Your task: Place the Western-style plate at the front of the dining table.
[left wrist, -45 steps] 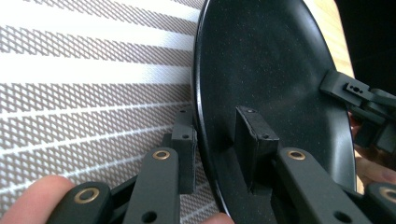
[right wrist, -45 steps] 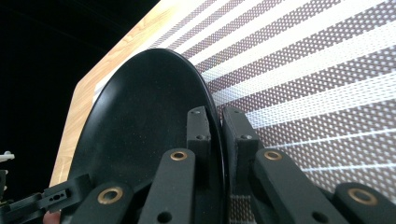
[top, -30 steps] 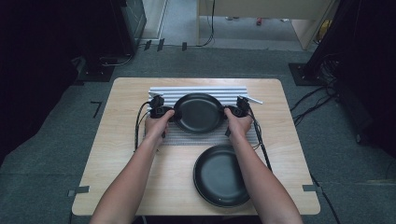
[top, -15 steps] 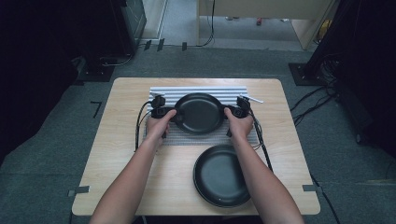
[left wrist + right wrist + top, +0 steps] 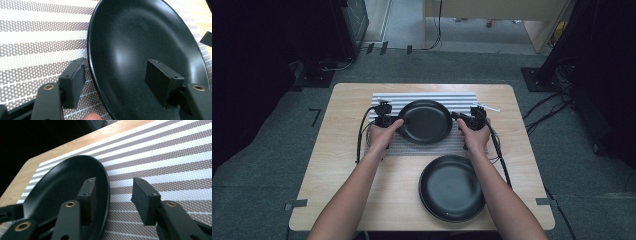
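On the striped placemat (image 5: 462, 100) at the far middle of the wooden surface (image 5: 337, 175) sits a black plate (image 5: 426, 121), with a gripper at each side of it; the left gripper (image 5: 398, 121) straddles the plate's left rim, one of its fingers (image 5: 73, 81) over the mat outside the rim and the other inside the bowl, set wide apart and not closed on anything; the right gripper (image 5: 458, 118) does the same at the right rim, its fingers (image 5: 146, 200) likewise spread with a clear gap to the rim; a second black plate (image 5: 452, 187) lies near the front edge, just beside the mat; the step in hand looks like a two-sided grasp of the far plate, not yet made; the next move calls for both pairs of fingers to close on the rim together and evenly, so that the plate does not tip or slide.
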Tool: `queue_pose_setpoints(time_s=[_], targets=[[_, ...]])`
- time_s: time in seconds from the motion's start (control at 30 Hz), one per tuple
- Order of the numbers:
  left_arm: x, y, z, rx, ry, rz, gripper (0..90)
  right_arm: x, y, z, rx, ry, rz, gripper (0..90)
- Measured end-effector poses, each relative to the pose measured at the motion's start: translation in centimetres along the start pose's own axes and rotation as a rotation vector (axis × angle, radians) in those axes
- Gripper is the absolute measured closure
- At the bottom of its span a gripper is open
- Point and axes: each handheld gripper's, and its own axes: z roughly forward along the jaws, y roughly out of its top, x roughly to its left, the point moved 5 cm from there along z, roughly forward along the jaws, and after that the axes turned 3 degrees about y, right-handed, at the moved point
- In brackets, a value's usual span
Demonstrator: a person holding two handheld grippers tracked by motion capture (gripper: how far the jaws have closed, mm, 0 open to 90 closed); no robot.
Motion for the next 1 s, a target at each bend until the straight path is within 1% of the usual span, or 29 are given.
queue_pose_setpoints(time_s=[0.03,0.1,0.17,0.2,0.27,0.3,0.37,0.4,0.43,0.47,0.5,0.53,0.57,0.6,0.63,0.67,0.73,0.77,0.83,0.87,0.9,1.0], targets=[[-0.1,-0.1,-0.3,-0.006,0.007,0.010,31.3,-0.1,-0.1,-0.1,0.008,-0.003,-0.007,51.3],[-0.1,-0.2,-0.4,-0.010,0.013,0.014,29.1,-0.1,-0.2,-0.3,0.016,-0.004,-0.012,49.8],[-0.1,-0.3,-0.8,-0.019,0.029,0.025,28.1,-0.3,-0.3,-0.7,0.024,-0.012,-0.033,46.6],[-0.1,-0.5,-1.2,-0.024,0.038,0.033,26.7,-0.2,-0.3,-1.0,0.037,-0.019,-0.051,43.6],[-0.1,-0.7,-1.4,-0.021,0.036,0.035,26.1,0.0,-0.4,-1.6,0.041,-0.017,-0.070,39.7],[-0.1,-0.8,-1.6,-0.024,0.027,0.041,26.1,0.0,-0.4,-1.6,0.041,-0.017,-0.070,39.7],[-0.1,-1.1,-2.2,-0.038,0.024,0.048,23.6,0.2,-0.5,-2.2,0.058,-0.008,-0.098,36.7],[-0.1,-1.3,-2.6,-0.050,0.022,0.054,21.9,0.3,-0.5,-2.5,0.065,-0.004,-0.109,36.1],[-0.1,-1.4,-2.8,-0.057,0.020,0.058,18.1,0.4,-0.5,-3.1,0.068,-0.006,-0.133,34.8],[-0.1,-1.6,-3.2,-0.068,0.017,0.059,18.1,0.4,-0.5,-3.1,0.068,-0.006,-0.133,34.8],[-0.1,-1.9,-3.9,-0.091,0.017,0.070,14.9,0.3,-0.6,-3.8,0.070,-0.008,-0.152,34.3],[-0.1,-1.9,-3.9,-0.091,0.017,0.070,13.7,0.3,-0.6,-4.0,0.073,-0.011,-0.153,34.0],[-0.1,-2.2,-4.7,-0.112,0.023,0.082,13.2,0.2,-0.7,-4.3,0.074,-0.013,-0.160,33.8],[-0.2,-2.4,-5.1,-0.115,0.016,0.087,11.8,0.1,-0.7,-4.6,0.070,-0.014,-0.157,33.8],[-0.2,-2.4,-5.1,-0.115,0.016,0.087,8.9,0.0,-0.7,-4.9,0.066,-0.015,-0.152,33.8],[-0.3,-2.6,-5.5,-0.117,-0.005,0.093,8.9,0.0,-0.7,-4.9,0.066,-0.015,-0.152,33.8],[-0.7,-3.2,-6.7,-0.143,-0.055,0.083,3.8,-0.2,-0.9,-5.7,0.065,-0.019,-0.152,33.4],[-0.7,-3.5,-7.0,-0.152,-0.064,0.082,3.1,-0.3,-1.1,-6.0,0.068,-0.018,-0.154,33.0],[-0.7,-3.8,-7.2,-0.155,-0.060,0.086,3.1,-0.7,-1.4,-6.6,0.069,-0.023,-0.150,32.7],[-0.7,-4.1,-7.3,-0.154,-0.053,0.089,3.1,-0.7,-1.4,-6.6,0.069,-0.023,-0.150,32.7],[-0.5,-4.8,-7.5,-0.151,-0.037,0.087,3.1,-1.2,-1.8,-7.3,0.070,-0.023,-0.151,32.4],[0.1,-5.6,-8.0,-0.154,-0.023,0.089,2.5,-1.8,-2.1,-8.4,0.064,-0.027,-0.156,32.3]])
